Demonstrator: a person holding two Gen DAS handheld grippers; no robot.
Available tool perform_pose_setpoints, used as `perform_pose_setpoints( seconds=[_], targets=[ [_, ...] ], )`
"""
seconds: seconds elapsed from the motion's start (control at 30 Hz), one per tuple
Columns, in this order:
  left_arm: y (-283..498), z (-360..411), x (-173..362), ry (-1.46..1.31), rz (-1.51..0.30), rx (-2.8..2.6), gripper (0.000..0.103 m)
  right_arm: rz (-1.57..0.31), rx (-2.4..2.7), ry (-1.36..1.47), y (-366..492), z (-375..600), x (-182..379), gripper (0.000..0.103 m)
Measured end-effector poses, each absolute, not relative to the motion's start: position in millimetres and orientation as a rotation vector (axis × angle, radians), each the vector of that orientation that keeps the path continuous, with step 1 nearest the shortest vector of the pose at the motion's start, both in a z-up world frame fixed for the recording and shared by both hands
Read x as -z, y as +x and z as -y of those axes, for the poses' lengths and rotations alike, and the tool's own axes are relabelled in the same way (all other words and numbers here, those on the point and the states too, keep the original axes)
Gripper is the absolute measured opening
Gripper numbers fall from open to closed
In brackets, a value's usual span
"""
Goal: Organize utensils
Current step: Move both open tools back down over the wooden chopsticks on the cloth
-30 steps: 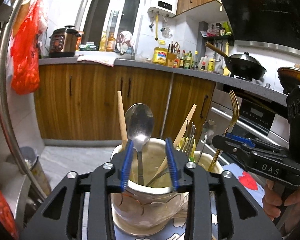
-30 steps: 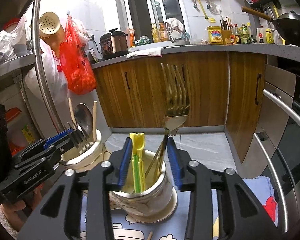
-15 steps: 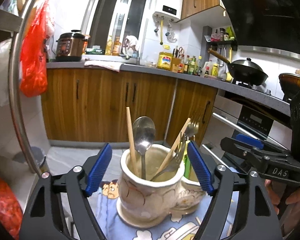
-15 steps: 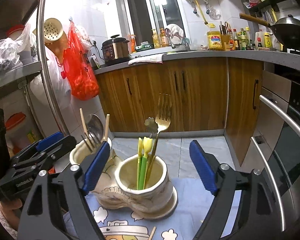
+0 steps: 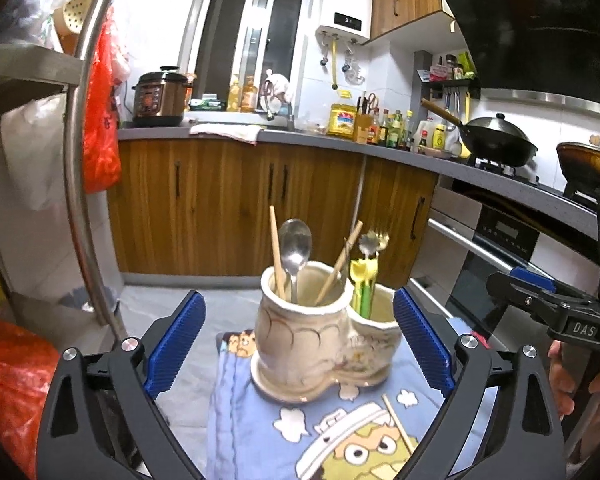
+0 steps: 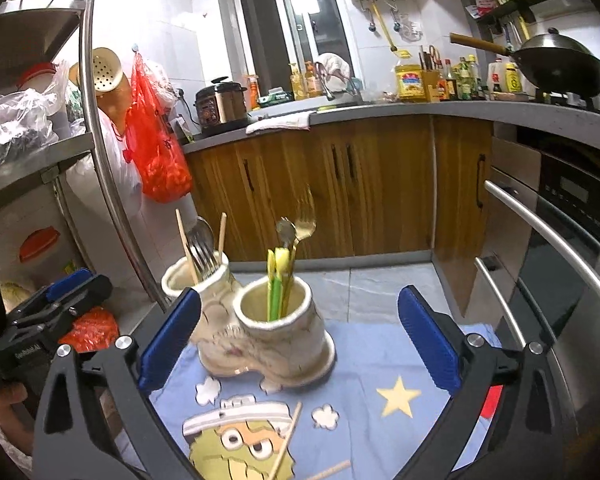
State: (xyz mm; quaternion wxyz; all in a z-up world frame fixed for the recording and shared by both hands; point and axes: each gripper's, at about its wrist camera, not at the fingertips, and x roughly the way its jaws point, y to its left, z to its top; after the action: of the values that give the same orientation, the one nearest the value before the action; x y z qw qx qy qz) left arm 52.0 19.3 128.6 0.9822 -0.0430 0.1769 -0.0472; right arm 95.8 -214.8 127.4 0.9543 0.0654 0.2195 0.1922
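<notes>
A cream boot-shaped double holder point(image 5: 320, 340) point(image 6: 268, 336) stands on a blue cartoon cloth. One cup holds a steel spoon point(image 5: 296, 248), two wooden chopsticks point(image 5: 277, 252) and a steel fork point(image 6: 202, 254). The other cup holds a gold fork point(image 6: 304, 228) and yellow-green utensils point(image 6: 276, 284). A loose chopstick point(image 6: 286, 444) point(image 5: 398, 424) lies on the cloth in front. My left gripper point(image 5: 296, 340) is open and empty, back from the holder. My right gripper point(image 6: 298, 340) is open and empty, also back from it.
The cloth point(image 6: 380, 400) covers a small surface. A steel rack post point(image 5: 80, 160) and red bag point(image 6: 156, 148) stand to the left. An oven with a bar handle point(image 6: 548, 232) is on the right. Wooden cabinets point(image 5: 228, 200) lie beyond.
Both grippers opened, letting go of the spoon and the gold fork into the cups, and pulled back from the holder.
</notes>
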Motion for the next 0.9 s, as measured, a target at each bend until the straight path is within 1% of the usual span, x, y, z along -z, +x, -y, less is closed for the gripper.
perform_pose_setpoints(
  seconds=[0.4, 0.9],
  targets=[
    [21, -4, -105, -0.050, -0.429, 0.110, 0.095, -0.565, -0.302, 0.122, 68, 241, -89, 0.097],
    [15, 14, -45, 0.003, -0.594, 0.144, 0.095, -0.743, -0.236, 0.140, 59, 263, -24, 0.097]
  ],
)
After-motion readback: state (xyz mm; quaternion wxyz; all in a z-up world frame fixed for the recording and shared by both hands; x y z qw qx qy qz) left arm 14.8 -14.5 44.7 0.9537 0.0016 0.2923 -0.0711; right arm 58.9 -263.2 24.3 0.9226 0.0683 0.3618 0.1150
